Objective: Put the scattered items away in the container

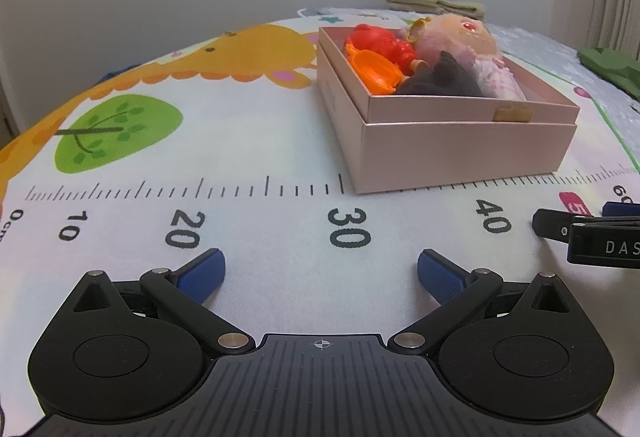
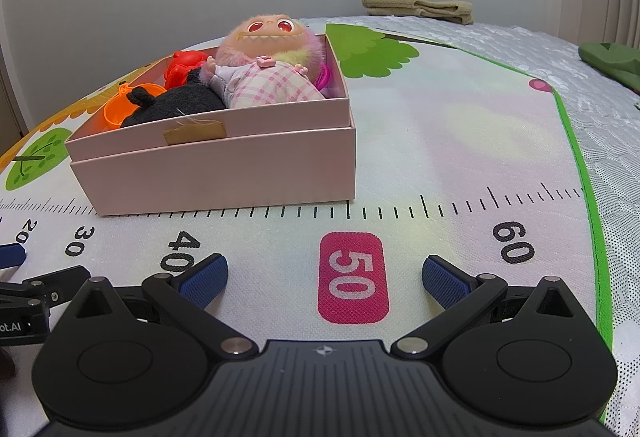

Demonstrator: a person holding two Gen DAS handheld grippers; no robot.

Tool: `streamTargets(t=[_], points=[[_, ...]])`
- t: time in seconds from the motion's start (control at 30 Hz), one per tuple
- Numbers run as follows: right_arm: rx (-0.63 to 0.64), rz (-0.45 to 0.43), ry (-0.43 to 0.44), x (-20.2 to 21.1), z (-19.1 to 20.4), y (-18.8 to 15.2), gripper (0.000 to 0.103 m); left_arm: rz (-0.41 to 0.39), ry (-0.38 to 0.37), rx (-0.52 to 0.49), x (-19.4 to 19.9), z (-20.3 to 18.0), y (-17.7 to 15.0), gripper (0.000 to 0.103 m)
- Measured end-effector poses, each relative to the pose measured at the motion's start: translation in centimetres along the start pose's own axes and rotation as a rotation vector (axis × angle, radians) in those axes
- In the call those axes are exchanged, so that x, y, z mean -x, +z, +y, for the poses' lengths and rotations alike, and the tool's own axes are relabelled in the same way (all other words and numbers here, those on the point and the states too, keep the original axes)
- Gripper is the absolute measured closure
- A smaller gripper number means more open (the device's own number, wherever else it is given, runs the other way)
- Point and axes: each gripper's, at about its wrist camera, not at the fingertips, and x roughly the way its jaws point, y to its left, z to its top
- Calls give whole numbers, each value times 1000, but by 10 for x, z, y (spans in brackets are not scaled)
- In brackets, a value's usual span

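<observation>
A pink cardboard box (image 1: pixel 460 153) (image 2: pixel 224 173) stands on the printed play mat. Inside lie a fuzzy pink doll in a checked outfit (image 1: pixel 472 41) (image 2: pixel 268 73), a red toy (image 1: pixel 380 45) (image 2: pixel 186 71), an orange plastic scoop (image 1: pixel 372 71) (image 2: pixel 120 107) and a dark grey plush (image 1: pixel 440 79) (image 2: pixel 176 105). My left gripper (image 1: pixel 321 273) hovers open over the mat near the "30" mark, short of the box, with nothing between its fingers. My right gripper (image 2: pixel 325 277) is open above the "50" label, in front of the box's right corner, also holding nothing.
The mat (image 1: pixel 248 141) (image 2: pixel 460 141) shows a ruler, a giraffe and trees, and lies on a grey quilted bed. A folded tan towel (image 2: pixel 418 9) lies at the far edge, a green cloth (image 2: pixel 612 61) at the right. Each gripper appears at the edge of the other's view.
</observation>
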Motion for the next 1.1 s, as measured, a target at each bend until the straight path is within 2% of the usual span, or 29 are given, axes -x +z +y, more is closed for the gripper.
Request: streamTargets(t=[1.1], points=[[0,0,0,2,1,-1,0,-6,-27,11,2,5,0,0]])
